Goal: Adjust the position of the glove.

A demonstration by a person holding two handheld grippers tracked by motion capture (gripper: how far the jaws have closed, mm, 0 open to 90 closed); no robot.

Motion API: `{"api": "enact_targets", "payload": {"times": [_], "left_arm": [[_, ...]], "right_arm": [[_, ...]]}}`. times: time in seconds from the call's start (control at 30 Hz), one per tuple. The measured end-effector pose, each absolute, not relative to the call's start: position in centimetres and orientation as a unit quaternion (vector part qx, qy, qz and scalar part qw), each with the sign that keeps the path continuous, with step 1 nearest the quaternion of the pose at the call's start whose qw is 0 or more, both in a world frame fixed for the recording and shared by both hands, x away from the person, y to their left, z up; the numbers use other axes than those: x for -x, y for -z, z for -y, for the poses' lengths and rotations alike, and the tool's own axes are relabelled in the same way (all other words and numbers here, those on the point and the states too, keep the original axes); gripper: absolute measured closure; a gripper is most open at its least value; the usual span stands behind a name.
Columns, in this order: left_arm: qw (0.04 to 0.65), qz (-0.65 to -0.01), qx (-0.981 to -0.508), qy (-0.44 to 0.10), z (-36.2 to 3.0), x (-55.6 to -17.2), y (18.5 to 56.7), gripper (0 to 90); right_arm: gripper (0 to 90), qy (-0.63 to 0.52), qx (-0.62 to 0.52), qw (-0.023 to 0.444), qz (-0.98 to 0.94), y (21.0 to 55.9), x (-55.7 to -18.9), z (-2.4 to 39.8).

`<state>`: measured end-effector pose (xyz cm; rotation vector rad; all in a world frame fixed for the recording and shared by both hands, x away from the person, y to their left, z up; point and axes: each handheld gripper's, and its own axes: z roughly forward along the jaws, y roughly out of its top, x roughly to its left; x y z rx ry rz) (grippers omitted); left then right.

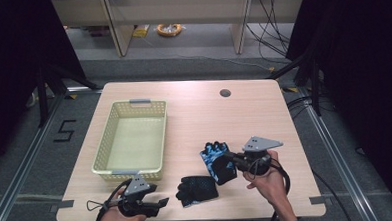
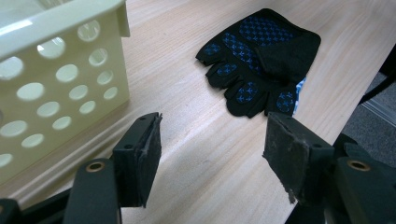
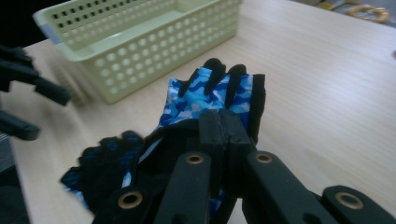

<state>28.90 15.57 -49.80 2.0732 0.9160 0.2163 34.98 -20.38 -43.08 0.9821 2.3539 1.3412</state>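
High view: While the right gripper point(image 1: 232, 158) is clamped on the wrist edge of the blue glove point(image 1: 217, 159), most of that glove lies on the surface point(image 1: 194, 110), well apart from the basket point(image 1: 131, 141); the basket looks empty.
High view, left side: the left gripper point(image 1: 160, 202) sits at the near edge, aimed at the black glove point(image 1: 196, 189), which lies flat between the two grippers and just beside the blue one.
Left gripper view: the jaws stand wide apart with nothing between them; the black glove point(image 2: 261, 63) lies palm up ahead, near the surface's edge, and the basket point(image 2: 60, 79) wall is close on one side.
Risk, left side: a pinch on flat, thin fabric may skid off or shove the glove off the near edge; a swing toward the basket could knock its wall.
Right gripper view: the jaws are pressed together on the blue glove point(image 3: 210, 95), whose cuff bunches under them; the black glove point(image 3: 100, 161) touches or overlaps its near corner, though blur hides which.
Risk, right side: a hold on only the cuff edge may slip, and a lift could drag the black glove along.
Risk, basket point(image 3: 140, 42): a limp, dangling glove may catch on the rim.
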Motion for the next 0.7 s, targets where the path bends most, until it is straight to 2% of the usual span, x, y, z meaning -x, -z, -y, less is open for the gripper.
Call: {"api": "enact_targets", "payload": {"times": [0.3,0.7], "left_arm": [[0.422,-0.367,-0.824,-0.086,-15.6,-29.0,49.8,35.9],[0.416,-0.362,-0.830,-0.085,-15.5,-29.1,49.8,35.8]], "right_arm": [[89.6,-0.458,-0.275,0.074,-0.842,44.7,-33.8,16.9],[89.6,-0.428,-0.246,0.033,-0.869,47.3,-34.2,14.2]]}}
